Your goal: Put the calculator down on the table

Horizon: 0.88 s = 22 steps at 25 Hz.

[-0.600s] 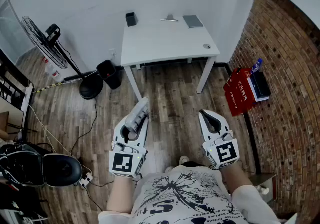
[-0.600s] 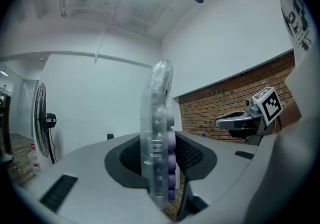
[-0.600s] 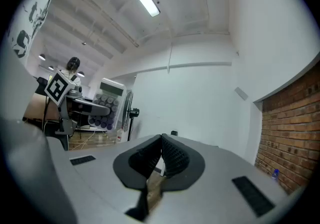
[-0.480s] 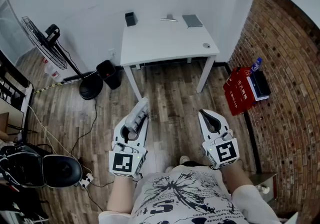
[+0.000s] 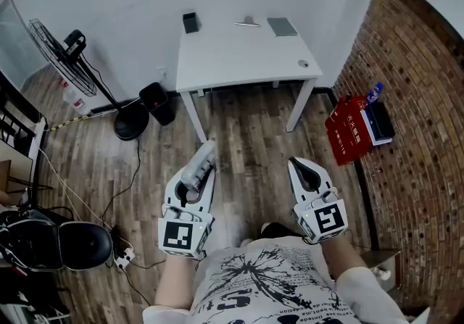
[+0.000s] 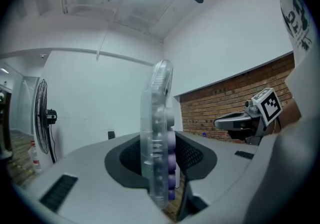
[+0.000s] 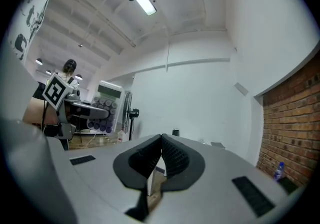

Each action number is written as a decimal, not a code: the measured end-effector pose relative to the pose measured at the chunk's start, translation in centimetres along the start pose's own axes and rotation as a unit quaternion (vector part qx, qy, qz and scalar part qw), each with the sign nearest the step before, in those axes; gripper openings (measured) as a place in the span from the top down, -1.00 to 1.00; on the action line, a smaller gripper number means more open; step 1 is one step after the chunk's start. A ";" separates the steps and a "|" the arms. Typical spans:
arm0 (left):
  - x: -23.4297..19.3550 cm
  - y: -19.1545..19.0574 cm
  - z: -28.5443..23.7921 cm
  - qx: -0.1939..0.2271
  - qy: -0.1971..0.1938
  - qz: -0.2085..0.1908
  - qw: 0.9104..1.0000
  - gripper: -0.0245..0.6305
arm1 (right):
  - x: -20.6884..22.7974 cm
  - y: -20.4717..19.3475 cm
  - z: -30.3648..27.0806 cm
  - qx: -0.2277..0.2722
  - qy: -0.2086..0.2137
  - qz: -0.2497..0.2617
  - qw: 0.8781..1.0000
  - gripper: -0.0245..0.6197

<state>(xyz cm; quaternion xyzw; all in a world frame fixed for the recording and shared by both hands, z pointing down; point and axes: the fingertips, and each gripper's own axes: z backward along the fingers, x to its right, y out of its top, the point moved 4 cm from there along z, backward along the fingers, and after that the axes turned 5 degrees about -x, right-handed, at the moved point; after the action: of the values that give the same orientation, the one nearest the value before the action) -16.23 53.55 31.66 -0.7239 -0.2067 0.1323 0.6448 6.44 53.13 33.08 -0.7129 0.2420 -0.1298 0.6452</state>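
A clear-cased calculator (image 6: 157,133) with purple keys stands on edge between the jaws of my left gripper (image 5: 205,158), which is shut on it; in the head view the calculator (image 5: 199,164) pokes out ahead of the jaws. From the right gripper view the calculator (image 7: 103,113) shows face-on at left. My right gripper (image 5: 299,165) is shut with nothing in it, its pads (image 7: 172,157) touching. Both grippers are held level over the wooden floor, well short of the white table (image 5: 225,65) ahead.
On the table's far edge are a dark small box (image 5: 190,22), a pen-like item (image 5: 247,24) and a grey flat pad (image 5: 281,27). A standing fan (image 5: 69,61) and black bin (image 5: 154,103) are left; red bags (image 5: 350,130) lean on the brick wall at right.
The table and room have shifted slightly in the head view; both grippers keep their places and grips.
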 end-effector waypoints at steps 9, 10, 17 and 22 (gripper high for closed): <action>-2.7 -1.7 -4.1 -0.019 0.009 0.010 1.000 0.47 | 2.0 -2.0 -5.1 -0.017 0.023 -0.024 0.999 0.88; -3.0 -1.7 -5.1 -0.020 0.013 0.012 1.000 0.47 | 2.8 -2.2 -6.0 -0.019 0.022 -0.024 0.999 0.88; -5.3 -1.4 -14.6 -0.030 0.030 0.013 0.999 0.47 | 10.5 -3.2 -13.9 -0.034 0.032 -0.023 0.999 0.88; -6.5 0.5 -24.0 -0.031 0.049 0.002 0.998 0.47 | 18.4 -2.7 -21.0 -0.035 0.052 -0.018 0.998 0.88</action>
<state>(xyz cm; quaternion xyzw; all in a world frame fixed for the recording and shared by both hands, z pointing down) -10.88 29.31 33.90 -0.7498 -0.1772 0.0912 0.6310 12.11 25.78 36.21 -0.7319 0.2664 -0.1695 0.6038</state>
